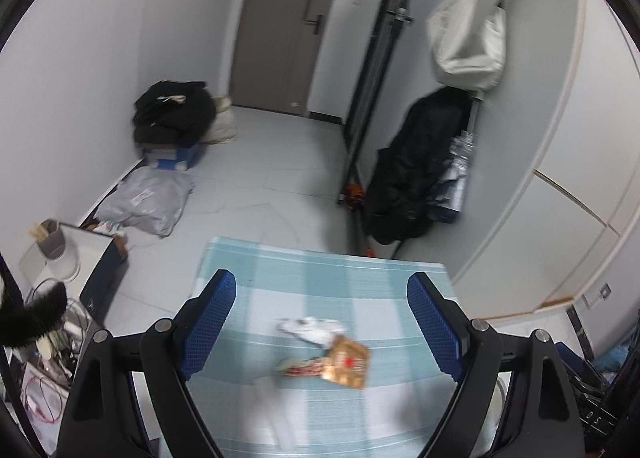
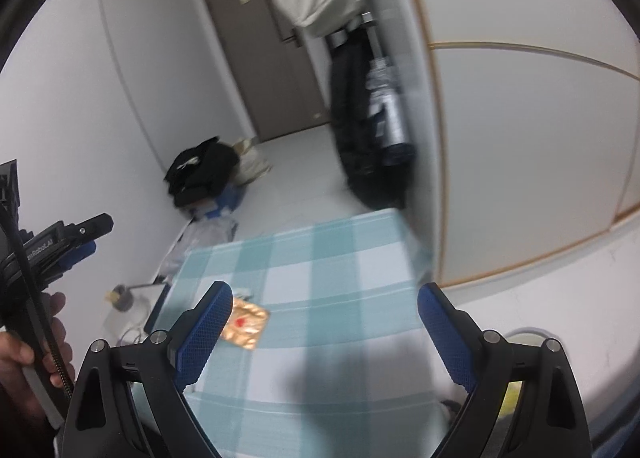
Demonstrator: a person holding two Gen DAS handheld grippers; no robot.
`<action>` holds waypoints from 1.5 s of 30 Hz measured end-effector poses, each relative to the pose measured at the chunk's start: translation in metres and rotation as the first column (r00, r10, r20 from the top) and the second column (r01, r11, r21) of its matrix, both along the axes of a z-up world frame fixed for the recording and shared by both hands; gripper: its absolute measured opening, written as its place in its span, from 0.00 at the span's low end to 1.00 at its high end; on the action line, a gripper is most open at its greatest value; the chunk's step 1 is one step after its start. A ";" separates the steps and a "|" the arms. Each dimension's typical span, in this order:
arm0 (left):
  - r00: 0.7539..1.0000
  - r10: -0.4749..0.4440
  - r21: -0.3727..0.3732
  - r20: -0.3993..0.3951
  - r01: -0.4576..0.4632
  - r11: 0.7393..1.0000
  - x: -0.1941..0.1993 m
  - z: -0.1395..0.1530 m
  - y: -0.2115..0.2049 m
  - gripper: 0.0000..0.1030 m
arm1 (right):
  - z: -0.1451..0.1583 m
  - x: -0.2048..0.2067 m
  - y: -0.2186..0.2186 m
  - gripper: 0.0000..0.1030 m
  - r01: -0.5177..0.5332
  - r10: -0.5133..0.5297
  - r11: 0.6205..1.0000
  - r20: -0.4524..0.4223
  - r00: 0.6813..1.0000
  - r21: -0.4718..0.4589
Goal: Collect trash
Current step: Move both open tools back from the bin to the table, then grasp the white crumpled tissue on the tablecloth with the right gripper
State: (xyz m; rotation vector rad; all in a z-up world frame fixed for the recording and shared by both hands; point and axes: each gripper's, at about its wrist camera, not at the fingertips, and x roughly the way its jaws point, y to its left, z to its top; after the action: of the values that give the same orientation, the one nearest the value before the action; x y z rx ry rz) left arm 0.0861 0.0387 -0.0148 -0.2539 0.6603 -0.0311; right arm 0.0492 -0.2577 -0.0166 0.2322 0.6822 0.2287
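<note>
We see the left gripper (image 1: 322,294) and right gripper (image 2: 325,306) gaping wide, both empty, above the checked table (image 1: 280,270); a gold wrapper (image 1: 348,364) lies there.

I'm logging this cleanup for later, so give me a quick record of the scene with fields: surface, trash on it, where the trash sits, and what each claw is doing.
surface: table with blue and white checked cloth
trash: gold snack wrapper, crumpled white paper, small red and white wrapper
layout: the three lie together in one loose cluster on the cloth
left claw: open, empty, trash in view between its fingers, not touched
right claw: open, empty, gold wrapper beside its left finger
collected so far: nothing held
</note>
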 end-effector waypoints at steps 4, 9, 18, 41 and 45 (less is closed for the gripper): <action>0.999 0.032 -0.007 -0.005 -0.032 0.999 0.003 -0.013 0.022 0.83 | -0.008 0.010 0.034 0.92 -0.055 0.054 0.998 -0.006 0.998 -0.024; 0.996 0.080 -0.023 -0.040 -0.081 0.996 0.001 -0.035 0.045 0.83 | -0.022 0.019 0.061 0.91 -0.109 0.107 0.992 -0.034 0.994 -0.058; 0.993 0.070 -0.087 -0.099 -0.078 0.993 0.004 -0.071 0.069 0.83 | -0.040 0.034 0.094 0.91 -0.175 0.163 0.977 -0.103 0.981 -0.121; 0.974 0.066 -0.262 -0.217 -0.123 0.957 0.024 -0.096 0.116 0.83 | -0.118 0.156 0.195 0.91 -0.263 0.230 0.965 -0.455 0.860 -0.011; 0.973 0.073 -0.287 -0.220 -0.136 0.948 0.025 -0.097 0.121 0.83 | -0.130 0.162 0.206 0.85 -0.241 0.184 0.969 -0.480 0.858 -0.059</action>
State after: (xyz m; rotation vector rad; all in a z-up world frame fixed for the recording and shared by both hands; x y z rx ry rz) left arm 0.1106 0.1599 -0.1120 -0.5925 0.8489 -0.0022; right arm 0.2109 -0.0513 -0.1462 0.0960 1.2084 0.3490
